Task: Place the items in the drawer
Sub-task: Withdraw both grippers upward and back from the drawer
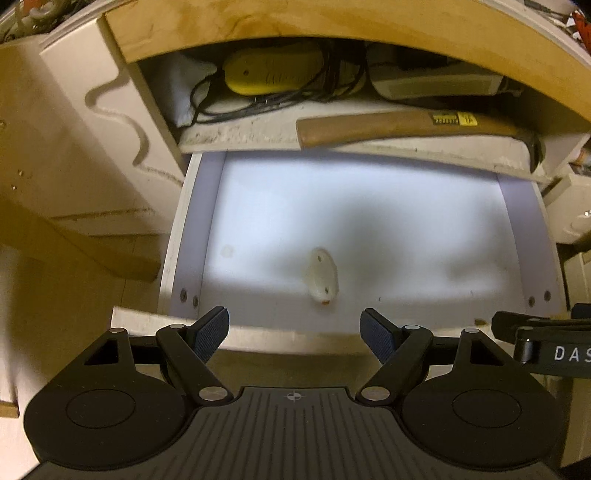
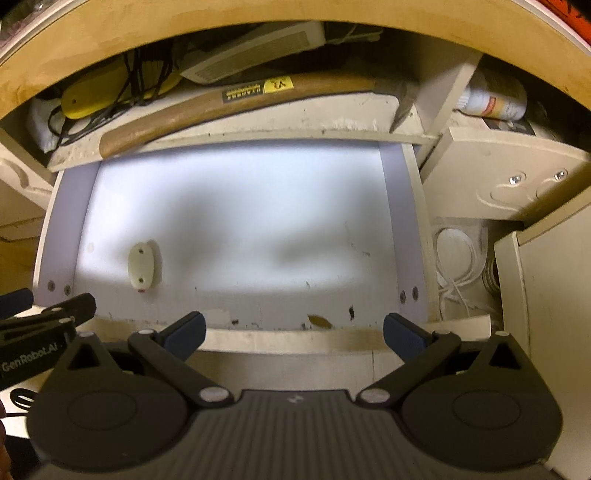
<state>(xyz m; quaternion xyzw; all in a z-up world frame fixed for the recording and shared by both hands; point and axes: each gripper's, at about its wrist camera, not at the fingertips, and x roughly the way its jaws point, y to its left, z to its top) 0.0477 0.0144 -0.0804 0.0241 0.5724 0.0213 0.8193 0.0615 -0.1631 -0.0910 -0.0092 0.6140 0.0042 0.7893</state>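
We held both grippers spread and empty over the front edge of the pulled-out white drawer (image 1: 369, 206), left gripper (image 1: 294, 334) beside right gripper (image 2: 293, 334). One small white oval plastic piece (image 1: 323, 278) lay inside, near the front. We judged that fetching another item came next.

Drawer (image 1: 354, 221): smooth white laminate floor, slight sheen; front edge (image 2: 288, 338) chipped, raw board showing. Oval fitting (image 1: 323, 277): smooth off-white plastic. Hammer handle (image 1: 388, 129): varnished wood, paper label. Shelf (image 1: 251, 133): painted wood, scuffed, grimy. Counter (image 1: 295, 22) edge: pale glossy wood. Left claw (image 1: 294, 336), right claw (image 2: 293, 333): matt black plastic, blue textured pads (image 1: 212, 336).
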